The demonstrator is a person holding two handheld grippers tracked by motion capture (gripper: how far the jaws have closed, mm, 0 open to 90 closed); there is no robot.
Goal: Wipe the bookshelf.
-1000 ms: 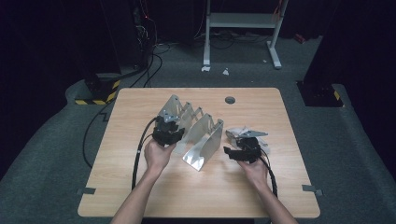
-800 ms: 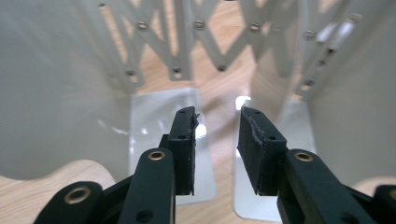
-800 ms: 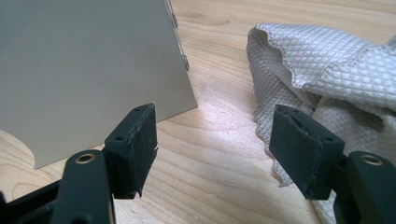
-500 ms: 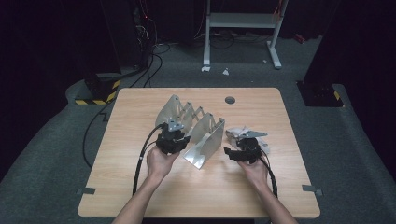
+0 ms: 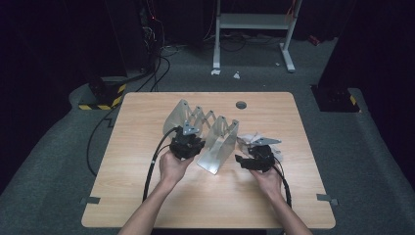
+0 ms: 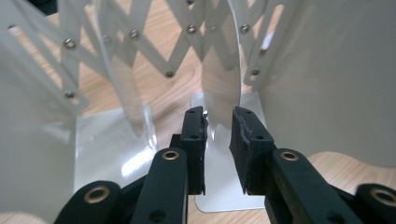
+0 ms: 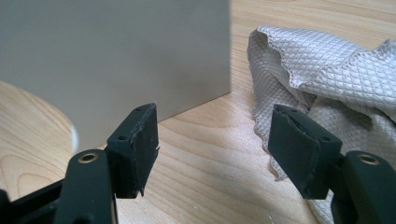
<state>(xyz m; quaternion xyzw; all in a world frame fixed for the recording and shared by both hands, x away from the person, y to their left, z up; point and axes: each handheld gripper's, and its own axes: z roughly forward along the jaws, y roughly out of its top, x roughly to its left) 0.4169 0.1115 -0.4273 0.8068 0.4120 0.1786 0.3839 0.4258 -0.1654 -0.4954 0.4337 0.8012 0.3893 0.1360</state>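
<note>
1. High view: a pale wooden counter (image 5: pixel 147 196) with rounded corners occupies the centre of the frame, standing on grey carpet, with dark surroundings above.
2. An expanding white metal rack of upright plates joined by scissor links (image 5: pixel 208 129) stands at the centre of the counter, running from the upper left towards the lower right of the frame.
3. The left gripper (image 5: pixel 188 139), held in the person's left hand (image 5: pixel 172 166), sits at the lower left side of the rack, its black cable trailing down and to the left.
4. Left gripper view: the left gripper (image 6: pixel 218 135) has its jaws a narrow gap apart, one on either side of the lower edge of a thin upright plate of the rack (image 6: pixel 219 70). Whether the pads press on the plate cannot be told. Riveted scissor links cross the top of the frame, and a glossy base plate lies on the counter (image 6: pixel 177 100) beneath.
5. High view: the right gripper (image 5: pixel 247 160), held in the person's right hand (image 5: pixel 266 178), lies right of the rack's end plate, near the centre right of the counter.
6. A crumpled silver-grey cloth with a diamond weave (image 5: pixel 254 139) lies just above the right gripper.
7. Right gripper view: the right gripper (image 7: pixel 215 135) has its jaws spread wide with nothing between them, above bare counter (image 7: pixel 205 182). The rack's flat end plate (image 7: pixel 116 60) fills the upper left, the cloth (image 7: pixel 327 70) the right, close by the right-hand jaw.
</note>
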